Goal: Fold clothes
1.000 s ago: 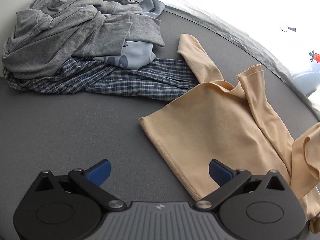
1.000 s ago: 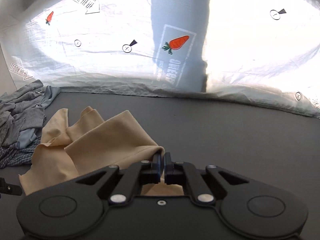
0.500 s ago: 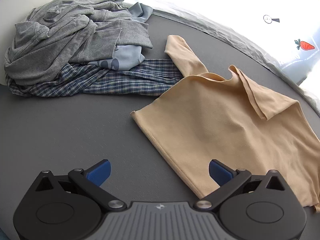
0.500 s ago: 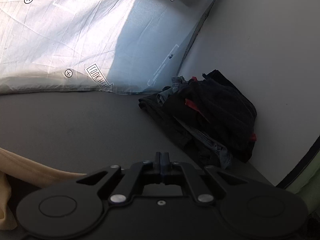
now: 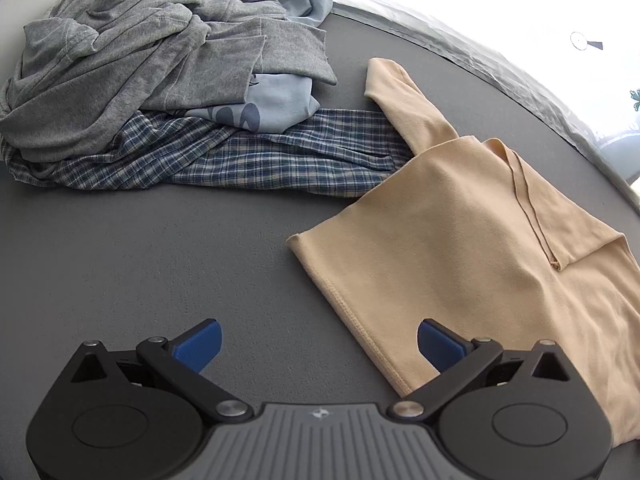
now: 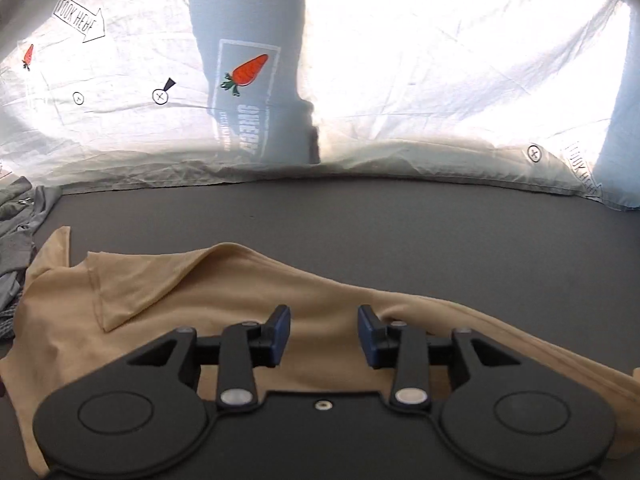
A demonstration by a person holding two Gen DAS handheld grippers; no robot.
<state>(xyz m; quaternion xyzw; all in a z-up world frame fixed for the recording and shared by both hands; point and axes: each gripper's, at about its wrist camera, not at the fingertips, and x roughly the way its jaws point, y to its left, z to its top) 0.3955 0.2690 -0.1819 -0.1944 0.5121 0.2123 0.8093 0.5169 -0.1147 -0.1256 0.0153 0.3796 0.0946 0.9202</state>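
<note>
Right gripper point(image 6: 323, 330): we note its jaws opening, blue pads clear of the fabric, with the beige long-sleeved knit top point(image 6: 240, 304) lying beneath and between them, ungrasped. Left gripper point(image 5: 318, 342): we find it spread wide and holding nothing, poised above the dark grey felt-like tabletop point(image 5: 140, 260); its right-side pad stands over the hem edge of the beige top point(image 5: 460, 240), though we cannot tell whether it touches.

We record the beige top spread mostly flat on the tabletop, one sleeve reaching toward the far edge and a fold of cloth turned over on the right side of the body.

Beyond it to the left, we see a heap of unfolded garments: a blue-and-white checked woven shirt point(image 5: 240, 160) at the bottom, its edge touching the beige sleeve; a pale blue printed garment point(image 5: 276, 108) above it; a crumpled heather-grey jersey garment point(image 5: 140, 52) on top.

Behind the tabletop hangs a backlit white printed sheet with carrot and arrow marks point(image 6: 400, 80).
</note>
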